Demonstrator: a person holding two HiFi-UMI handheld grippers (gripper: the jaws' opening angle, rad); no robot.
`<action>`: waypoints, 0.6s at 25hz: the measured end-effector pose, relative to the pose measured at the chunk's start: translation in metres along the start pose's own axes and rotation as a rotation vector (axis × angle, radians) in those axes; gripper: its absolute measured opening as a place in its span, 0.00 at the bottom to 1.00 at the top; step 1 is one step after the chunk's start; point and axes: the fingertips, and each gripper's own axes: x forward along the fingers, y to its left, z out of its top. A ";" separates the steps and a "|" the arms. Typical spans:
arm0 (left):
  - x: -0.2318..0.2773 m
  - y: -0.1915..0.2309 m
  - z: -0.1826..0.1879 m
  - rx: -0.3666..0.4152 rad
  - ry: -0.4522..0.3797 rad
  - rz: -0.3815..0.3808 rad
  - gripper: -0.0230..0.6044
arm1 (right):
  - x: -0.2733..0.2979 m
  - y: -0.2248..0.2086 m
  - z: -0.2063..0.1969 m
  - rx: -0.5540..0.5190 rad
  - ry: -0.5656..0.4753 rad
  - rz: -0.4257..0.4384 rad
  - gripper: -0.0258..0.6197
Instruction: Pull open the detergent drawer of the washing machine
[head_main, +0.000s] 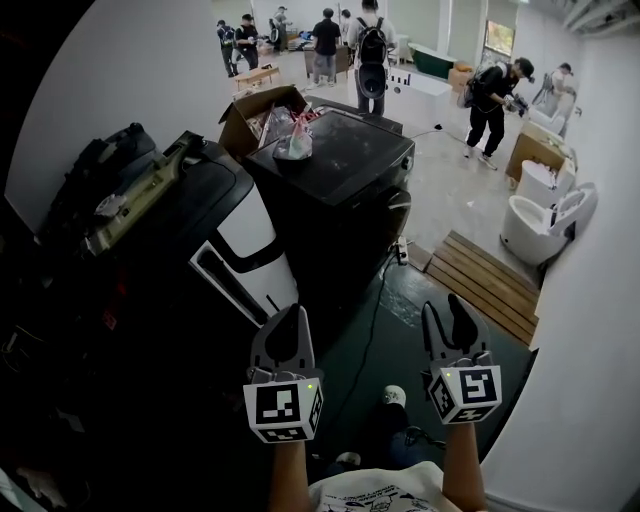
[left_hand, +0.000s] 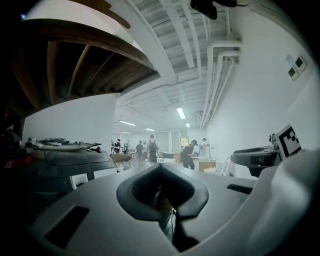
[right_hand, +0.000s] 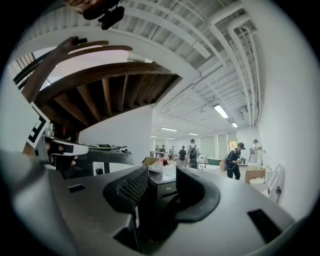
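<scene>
A dark washing machine (head_main: 170, 230) stands at the left of the head view. From its front a white detergent drawer (head_main: 245, 255) sticks out toward the floor space. My left gripper (head_main: 283, 335) hovers just off the drawer's near end, apart from it, with its jaws together and nothing in them. To the right, over the green floor, my right gripper (head_main: 452, 322) hangs with its jaws apart and empty. The left gripper (left_hand: 162, 192) shows its pads meeting in its own view. In its own view the right gripper (right_hand: 162, 186) shows a clear gap between the pads (right_hand: 129, 192).
A second black machine (head_main: 340, 160) stands ahead with a cardboard box (head_main: 255, 110) and a plastic bag (head_main: 293, 140) on top. A cable (head_main: 372, 300) runs over the floor. A wooden pallet (head_main: 490, 280) and white toilets (head_main: 545, 220) sit at the right. Several people stand far back.
</scene>
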 end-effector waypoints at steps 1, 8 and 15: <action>0.012 -0.001 0.001 -0.001 -0.002 0.010 0.06 | 0.012 -0.007 0.001 0.000 -0.002 0.010 0.34; 0.099 -0.008 0.015 -0.012 -0.010 0.101 0.06 | 0.100 -0.067 0.014 -0.015 -0.012 0.091 0.34; 0.183 -0.023 0.023 -0.019 -0.018 0.188 0.06 | 0.180 -0.129 0.020 -0.030 -0.017 0.176 0.35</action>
